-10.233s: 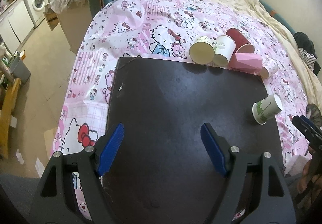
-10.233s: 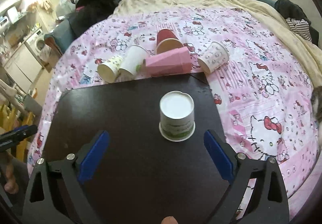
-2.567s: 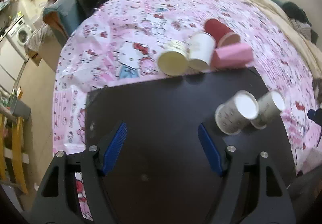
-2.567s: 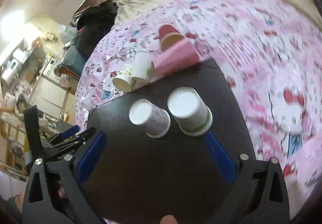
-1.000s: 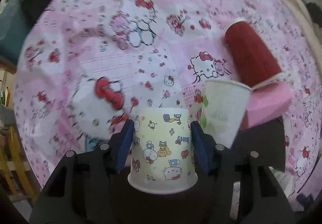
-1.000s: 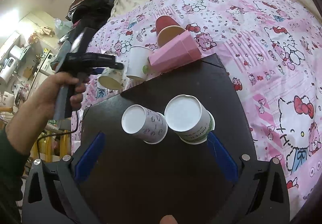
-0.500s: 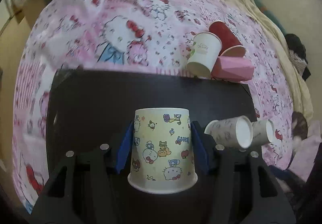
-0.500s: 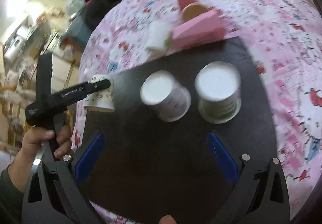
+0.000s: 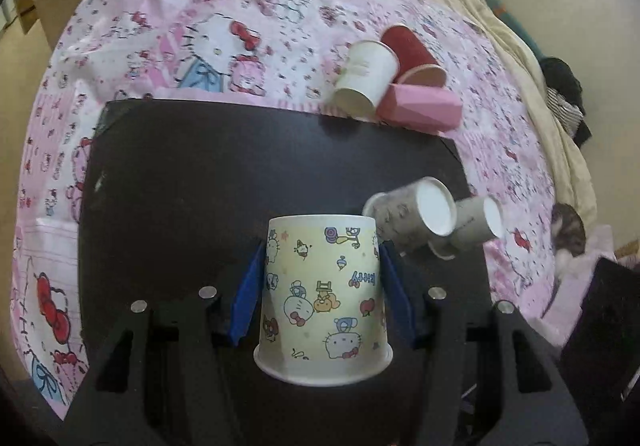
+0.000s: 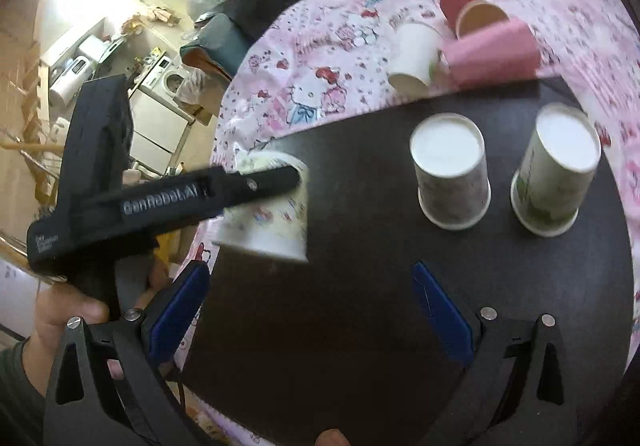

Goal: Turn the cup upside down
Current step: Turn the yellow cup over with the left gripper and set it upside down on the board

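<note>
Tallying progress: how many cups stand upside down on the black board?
2: the grey-patterned cup and the green-printed cup, side by side. A third, cartoon-print cup, is inverted in the left tool.

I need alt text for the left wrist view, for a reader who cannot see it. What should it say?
The left hand-held gripper grips a cartoon-printed paper cup, its rim nearest the camera, above a dark board. Two white cups stand upside down on the board to the right; three more cups lie at its far edge on a pink bedspread.
</note>
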`<action>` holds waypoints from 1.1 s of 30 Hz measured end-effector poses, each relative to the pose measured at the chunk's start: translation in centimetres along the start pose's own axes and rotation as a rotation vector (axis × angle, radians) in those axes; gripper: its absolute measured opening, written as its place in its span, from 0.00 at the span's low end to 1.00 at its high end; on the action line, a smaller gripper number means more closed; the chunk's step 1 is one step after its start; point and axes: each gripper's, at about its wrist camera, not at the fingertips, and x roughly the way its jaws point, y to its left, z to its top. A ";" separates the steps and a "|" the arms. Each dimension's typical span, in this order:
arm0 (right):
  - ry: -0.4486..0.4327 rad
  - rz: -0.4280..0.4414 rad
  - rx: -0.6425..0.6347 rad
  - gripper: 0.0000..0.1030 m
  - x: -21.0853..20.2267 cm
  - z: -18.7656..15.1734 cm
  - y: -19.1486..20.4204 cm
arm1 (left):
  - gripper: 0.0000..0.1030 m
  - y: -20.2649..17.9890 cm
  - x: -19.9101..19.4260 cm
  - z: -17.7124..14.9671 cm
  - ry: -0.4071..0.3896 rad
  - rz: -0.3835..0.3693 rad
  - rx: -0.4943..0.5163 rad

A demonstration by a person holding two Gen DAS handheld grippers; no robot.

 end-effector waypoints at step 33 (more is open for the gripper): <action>0.011 -0.137 0.066 1.00 -1.8 -0.4 -3.3 | 0.51 0.7 1.0 0.4 -0.020 0.228 0.121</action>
